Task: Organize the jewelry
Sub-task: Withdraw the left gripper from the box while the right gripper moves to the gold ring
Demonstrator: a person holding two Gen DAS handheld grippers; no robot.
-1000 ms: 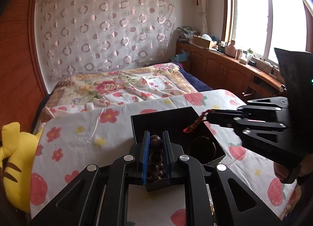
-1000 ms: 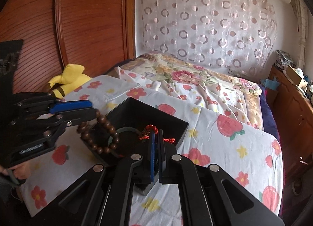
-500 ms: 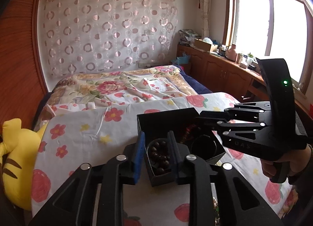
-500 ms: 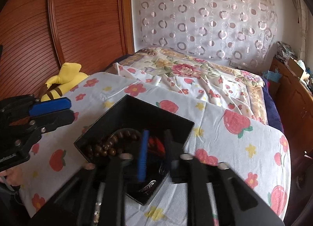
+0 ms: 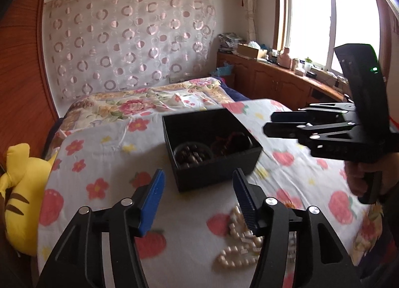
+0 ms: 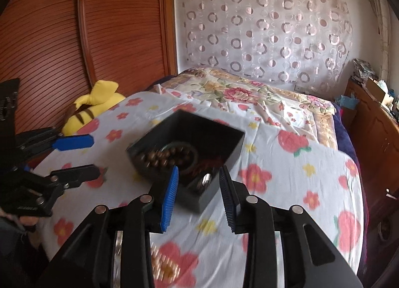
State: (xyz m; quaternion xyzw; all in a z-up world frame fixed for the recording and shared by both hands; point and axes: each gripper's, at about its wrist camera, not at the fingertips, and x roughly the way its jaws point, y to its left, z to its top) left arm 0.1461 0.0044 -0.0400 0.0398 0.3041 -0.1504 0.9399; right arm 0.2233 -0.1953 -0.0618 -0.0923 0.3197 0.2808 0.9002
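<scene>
A black open box (image 5: 249, 160) (image 6: 234, 148) stands on the flowered sheet. In it lie a brown wooden bead bracelet (image 5: 190, 157) (image 6: 162, 157), a red corded piece (image 5: 224, 143) (image 6: 212, 163) and a dark bangle. My left gripper (image 5: 198, 188) is open and empty, just in front of the box; it also shows in the right wrist view (image 6: 92, 155). My right gripper (image 6: 198, 183) is open and empty over the box's near corner; in the left wrist view it (image 5: 269, 123) hangs right of the box. A cream bead bracelet (image 5: 239, 245) lies on the sheet under my left gripper.
A yellow striped plush toy (image 5: 17, 193) (image 6: 92, 108) lies at the bed's left edge by the wooden headboard (image 6: 87, 38). A floral quilt (image 5: 139, 105) covers the far bed. Wooden cabinets (image 5: 274, 83) with clutter run under the window. Something gold-beaded (image 6: 162, 263) lies blurred under my right gripper.
My left gripper opened and dropped the brown bead bracelet into the box, then drew back. My right gripper opened, let go of the red corded piece into the box, and drew back.
</scene>
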